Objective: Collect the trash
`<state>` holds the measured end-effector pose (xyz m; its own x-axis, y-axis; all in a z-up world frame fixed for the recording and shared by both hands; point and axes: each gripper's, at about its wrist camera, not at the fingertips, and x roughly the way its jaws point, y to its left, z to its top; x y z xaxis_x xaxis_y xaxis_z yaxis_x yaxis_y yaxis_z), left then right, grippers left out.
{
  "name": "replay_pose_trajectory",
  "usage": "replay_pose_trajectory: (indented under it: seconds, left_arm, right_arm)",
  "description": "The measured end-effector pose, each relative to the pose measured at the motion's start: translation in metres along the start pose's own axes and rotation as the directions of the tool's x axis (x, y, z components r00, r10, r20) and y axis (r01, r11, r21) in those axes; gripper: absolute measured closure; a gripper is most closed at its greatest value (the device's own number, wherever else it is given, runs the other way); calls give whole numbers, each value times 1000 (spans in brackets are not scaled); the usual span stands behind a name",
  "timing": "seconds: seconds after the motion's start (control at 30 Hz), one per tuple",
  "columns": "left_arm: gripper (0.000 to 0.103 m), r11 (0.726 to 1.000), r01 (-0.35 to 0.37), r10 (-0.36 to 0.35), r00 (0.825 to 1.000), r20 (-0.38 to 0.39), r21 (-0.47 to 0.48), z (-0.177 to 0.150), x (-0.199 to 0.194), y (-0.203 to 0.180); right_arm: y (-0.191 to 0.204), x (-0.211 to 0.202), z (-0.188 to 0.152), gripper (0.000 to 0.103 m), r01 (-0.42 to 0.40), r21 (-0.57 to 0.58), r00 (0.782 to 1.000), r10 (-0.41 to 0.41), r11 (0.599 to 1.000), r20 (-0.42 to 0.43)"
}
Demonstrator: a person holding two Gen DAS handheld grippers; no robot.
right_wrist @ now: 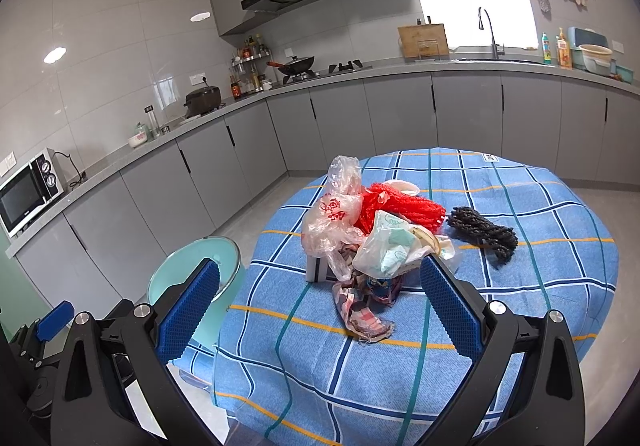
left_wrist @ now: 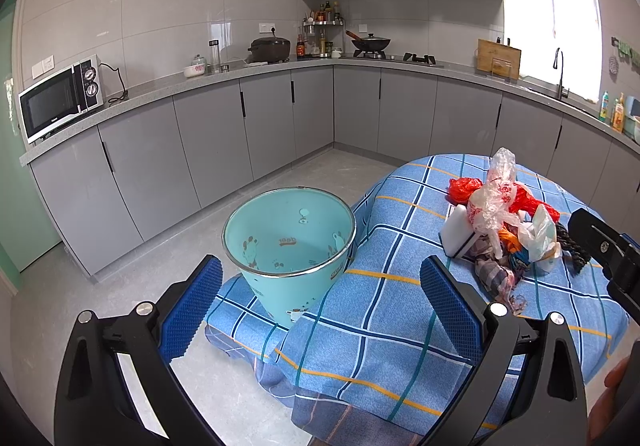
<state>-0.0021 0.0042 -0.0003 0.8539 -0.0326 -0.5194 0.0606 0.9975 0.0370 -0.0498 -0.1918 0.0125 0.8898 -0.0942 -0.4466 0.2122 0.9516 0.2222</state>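
Trash (right_wrist: 372,234) lies heaped at the middle of the right wrist frame on the checked desk (right_wrist: 540,286): clear bags, red netting, a rag, with a dark rope (right_wrist: 482,232) just beside it. Nothing is picked yet. Both your left hand-held gripper (left_wrist: 320,306) and right hand-held gripper (right_wrist: 320,306) hang spread apart and empty. Next, I judge, you close on one piece and carry it to the teal bin (left_wrist: 288,242) at lower left of the heap.

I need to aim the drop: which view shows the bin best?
The left wrist view: the bin shows its whole rim and its empty inside, beside the table. The right wrist view shows only part of the rim, behind a finger of the right tongs.
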Motion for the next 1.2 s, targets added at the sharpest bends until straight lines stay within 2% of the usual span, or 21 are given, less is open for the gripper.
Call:
replay_pose_trajectory:
  seconds: [0.57, 0.8, 1.03, 1.2]
  left_arm:
    - [6, 1000, -2, 2, 1000, -19, 0, -4, 5, -2]
    - [6, 1000, 3, -4, 999, -46, -10, -8, 21, -2]
    - [6, 999, 51, -52, 995, -82, -6, -17, 45, -7]
    - [6, 993, 111, -107, 989, -99, 38, -17, 64, -24]
  right_arm:
    - [-2, 7, -3, 4, -2, 15, 1000, 3, 1000, -17]
    - [-10, 21, -10, 4, 1, 25, 999, 0, 1000, -54]
    - [-38, 34, -19, 4, 33, 24, 998, -31, 999, -60]
    - [-81, 40, -19, 5, 107, 63, 993, -104, 992, -51]
